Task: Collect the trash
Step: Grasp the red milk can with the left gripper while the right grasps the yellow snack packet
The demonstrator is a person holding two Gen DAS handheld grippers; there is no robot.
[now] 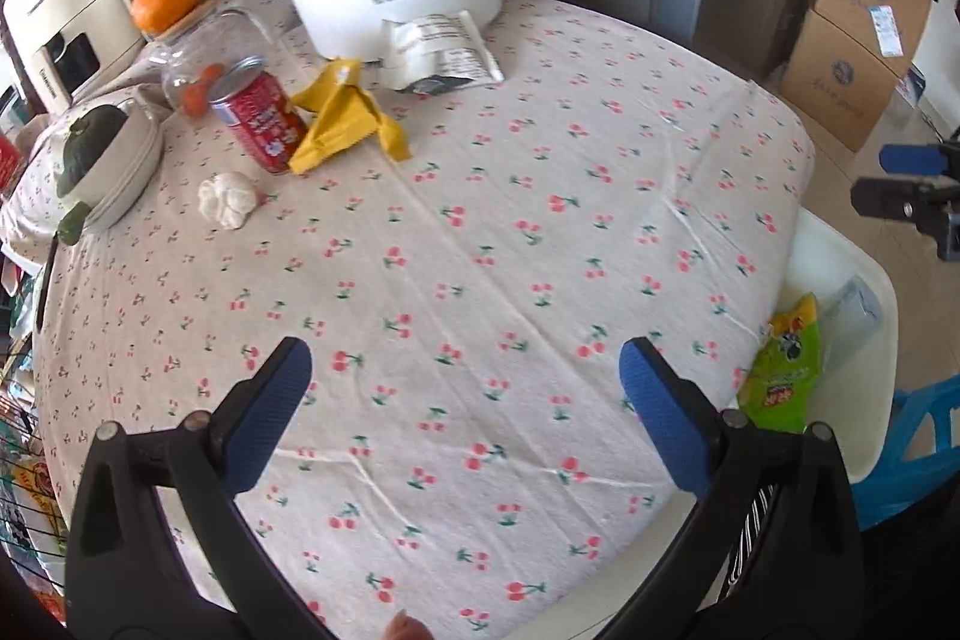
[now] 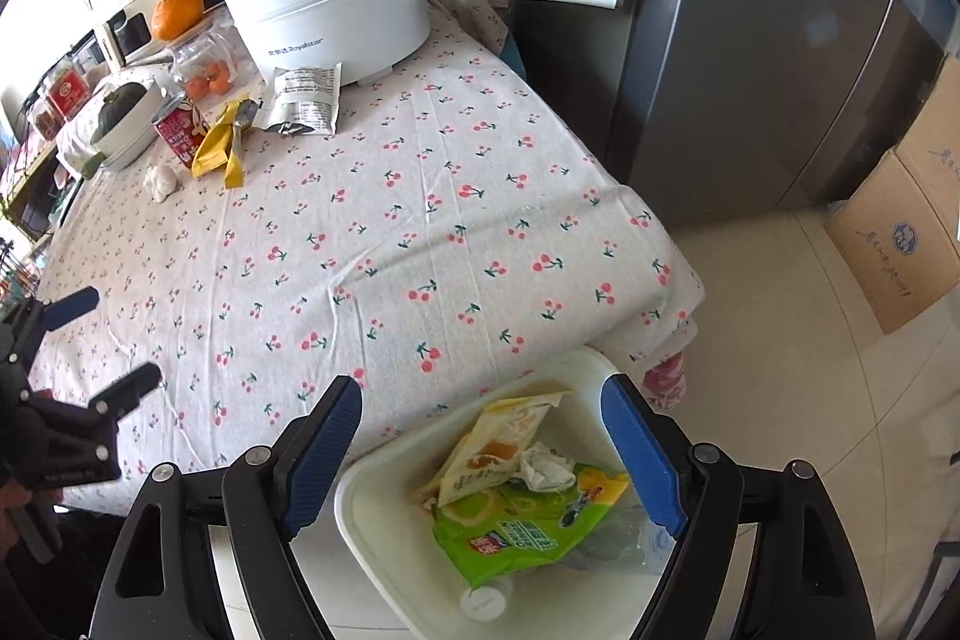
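Left gripper empty, agape | right gripper agape over bin

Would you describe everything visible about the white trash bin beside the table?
The white trash bin looks like smooth plastic with rounded corners, open-topped and upright on the floor against the table's near edge. Inside lie a green snack bag, a pale yellow wrapper, crumpled paper and a clear bottle. The open right gripper hovers above it.
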